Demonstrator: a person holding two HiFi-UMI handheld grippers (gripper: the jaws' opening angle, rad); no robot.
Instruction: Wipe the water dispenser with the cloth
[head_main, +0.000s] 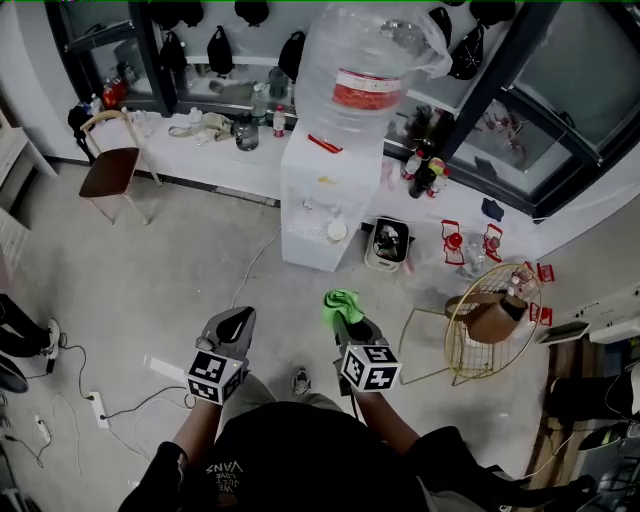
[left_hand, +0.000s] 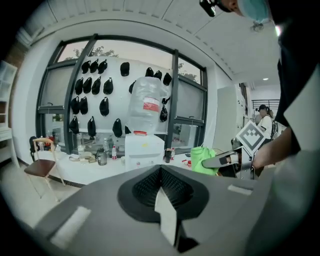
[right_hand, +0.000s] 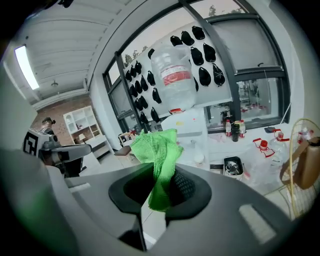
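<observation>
Right gripper (head_main: 352, 322) pinching a fuzzy green cloth (head_main: 342, 301), bunched upward.
Left gripper (head_main: 236, 325) clamped empty; boxy white water dispenser (head_main: 318, 195) upright, red label (head_main: 365, 95) unreadable.

Bare floor (head_main: 180, 250) at frame centre lies open up to the water dispenser (head_main: 318, 200), crossed only by a thin cable (head_main: 252, 265). To its right, a black bin (head_main: 388, 243), red items (head_main: 455, 241) and a yellow wire stand (head_main: 492, 322) crowd the way. A chair (head_main: 112, 165) stands upper left.

Two tools (head_main: 240, 320) (head_main: 352, 325), one green cloth (head_main: 342, 303), one water dispenser (head_main: 320, 205), one chair (head_main: 110, 168)
</observation>
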